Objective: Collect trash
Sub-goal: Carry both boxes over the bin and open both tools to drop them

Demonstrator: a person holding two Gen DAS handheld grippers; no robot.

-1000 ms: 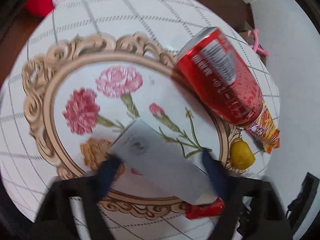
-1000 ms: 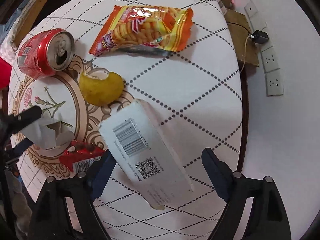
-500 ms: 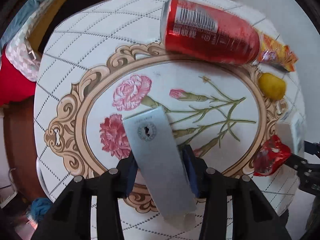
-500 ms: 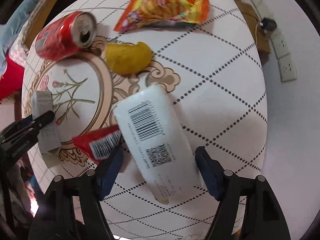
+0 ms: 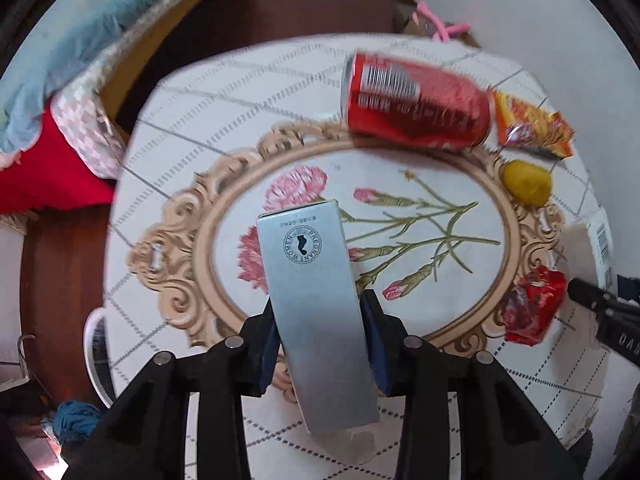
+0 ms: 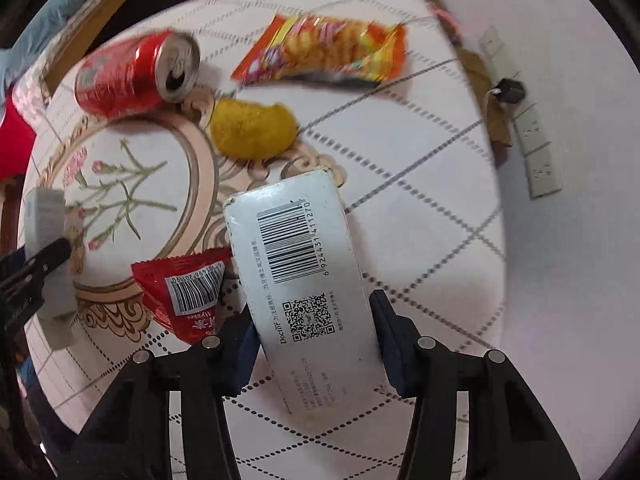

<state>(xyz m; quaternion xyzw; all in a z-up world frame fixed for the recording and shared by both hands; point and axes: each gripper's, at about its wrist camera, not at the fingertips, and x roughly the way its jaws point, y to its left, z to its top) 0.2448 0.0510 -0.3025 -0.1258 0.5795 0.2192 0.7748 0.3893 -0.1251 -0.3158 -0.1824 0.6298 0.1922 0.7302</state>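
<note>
Clamped between the blue pads of the left tongs (image 5: 320, 332): a flat silver-grey cardboard box (image 5: 316, 312) with a round printed seal on its upper face, lifted above the flower medallion of the round white patterned bench (image 5: 192, 120) and projecting forward past the pads, its near end hanging below them. Left tongs closed down to the box's width, both pads pressed on its long edges. Clamped in the right tongs (image 6: 314, 344): a white rectangular carton (image 6: 304, 276) bearing a barcode and a QR code, held lengthwise over the bench (image 6: 420, 152), pads bearing on both long sides, opening no wider than the carton. Remaining on the bench surface: a red drink can (image 5: 416, 108) lying on its side at the far rim of the ornamental beige frame, open end toward the right-wrist camera; just beside its top end, a crumpled orange-and-yellow snack bag (image 6: 324, 52); a yellow bitten fruit piece (image 6: 254, 130) near the can and the bag, on the frame's scrollwork; a red foil wrapper (image 6: 188, 296) with a barcode, lying just left of the white carton and partly under it in the right-wrist view. Same wrapper visible at the right edge of the left-wrist view, next to the tip of the right tongs. Off the bench: dark wooden floor (image 5: 280, 8), red and blue textiles (image 5: 44, 160) to the left, white wall sockets (image 6: 536, 152) to the right.
</note>
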